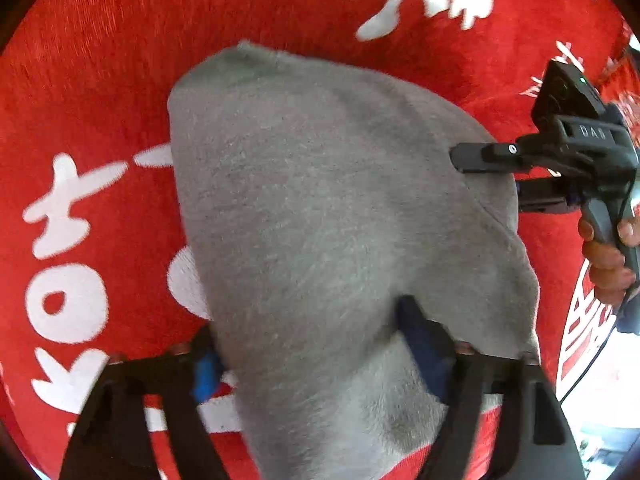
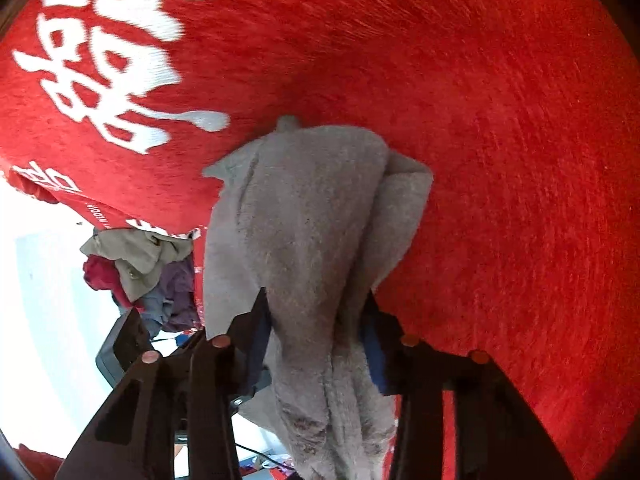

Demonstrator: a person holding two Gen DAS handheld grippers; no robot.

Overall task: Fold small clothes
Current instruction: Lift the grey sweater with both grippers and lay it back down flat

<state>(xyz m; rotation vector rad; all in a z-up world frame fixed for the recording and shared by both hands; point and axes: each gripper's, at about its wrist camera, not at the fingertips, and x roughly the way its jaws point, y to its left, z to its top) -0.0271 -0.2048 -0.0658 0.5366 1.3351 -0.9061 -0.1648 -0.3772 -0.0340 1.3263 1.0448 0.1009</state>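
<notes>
Item 1: grey garment (image 1: 320, 208), soft fleecy knit, the piece being folded. It hangs over the red cloth (image 1: 100, 80), held up at 2 edges, with its far end drooping toward the surface; whether that end touches cannot be told. In the right wrist view the same garment (image 2: 304, 220) shows a doubled flap along one side, so at least 1 fold looks to be in it already.

Item 2: left gripper (image 1: 316, 344). Jaws narrow, clamped on the near edge of the garment, which bunches between the blue pads (image 1: 206, 372).

Item 3: right gripper (image 2: 316, 336). Jaws narrow, also pinching a gathered hem of the garment. From the left wrist view it is seen side-on (image 1: 488, 176), 1 finger above the cloth and 1 below, with the person's hand (image 1: 608, 256) round the handle.

Item 4: red cloth, printed with large white characters (image 1: 64, 216), covering the work surface.

Item 5: heap of other clothes (image 2: 140, 268), mixed colours, lying past the edge of the red cloth, well apart from the work.

Step in hand, as judged: a fold in mid-carry, both held edges raised.

Next move, as judged: both grippers should travel together toward the far end, keeping the held edge level, lower it so the edges meet, then release. Uneven travel would skew the fold or drag the flap open.
</notes>
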